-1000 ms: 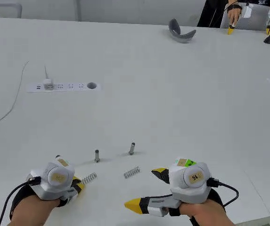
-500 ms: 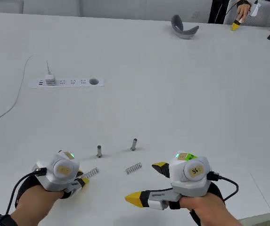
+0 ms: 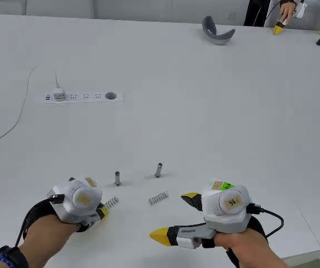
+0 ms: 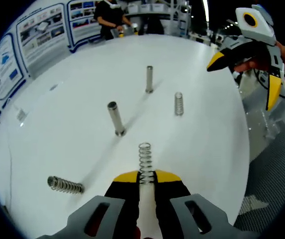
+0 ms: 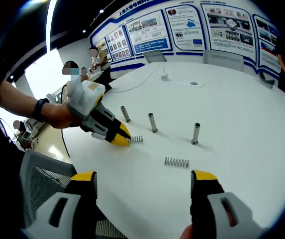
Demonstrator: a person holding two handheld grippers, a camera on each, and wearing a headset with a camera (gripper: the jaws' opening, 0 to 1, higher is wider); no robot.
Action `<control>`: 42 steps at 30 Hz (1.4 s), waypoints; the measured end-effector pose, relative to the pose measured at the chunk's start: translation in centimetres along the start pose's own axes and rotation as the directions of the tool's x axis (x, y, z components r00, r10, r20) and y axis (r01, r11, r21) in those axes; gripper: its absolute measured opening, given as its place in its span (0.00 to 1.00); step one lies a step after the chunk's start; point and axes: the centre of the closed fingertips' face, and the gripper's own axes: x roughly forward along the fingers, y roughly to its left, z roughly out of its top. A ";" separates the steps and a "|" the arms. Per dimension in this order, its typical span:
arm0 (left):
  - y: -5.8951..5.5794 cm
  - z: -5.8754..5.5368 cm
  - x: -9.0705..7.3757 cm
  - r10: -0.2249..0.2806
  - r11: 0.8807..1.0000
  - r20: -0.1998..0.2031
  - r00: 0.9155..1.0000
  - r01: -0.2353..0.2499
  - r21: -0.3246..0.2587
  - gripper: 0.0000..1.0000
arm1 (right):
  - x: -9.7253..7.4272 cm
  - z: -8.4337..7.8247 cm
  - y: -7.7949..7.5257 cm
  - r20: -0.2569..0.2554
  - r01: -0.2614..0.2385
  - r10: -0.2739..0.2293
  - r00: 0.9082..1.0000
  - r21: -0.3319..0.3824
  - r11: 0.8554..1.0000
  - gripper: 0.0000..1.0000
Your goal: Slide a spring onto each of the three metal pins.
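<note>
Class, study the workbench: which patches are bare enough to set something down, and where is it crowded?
Bare: the wide stretch between power strip and pins, and the table's right side. Crowded: the near edge, around pins, loose spring, left gripper, right gripper.

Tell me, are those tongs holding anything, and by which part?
The left tongs pinch a spring by its near end. The right tongs are open and hold nothing.
</note>
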 end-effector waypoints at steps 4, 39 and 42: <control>-1.0 0.7 -0.4 -0.023 0.999 0.018 1.000 0.022 0.027 0.10 | 0.0 -0.1 -0.2 0.006 -0.002 0.001 1.000 0.020 1.000 0.77; -8.2 6.8 -4.4 -0.217 0.967 0.146 0.965 0.192 0.168 0.10 | 0.8 1.2 1.4 0.084 -0.124 0.111 0.990 0.164 0.979 0.59; -8.9 7.3 -4.7 -0.232 0.962 0.151 0.961 0.203 0.185 0.10 | 0.8 1.5 1.5 0.101 -0.142 0.125 0.987 0.184 0.973 0.54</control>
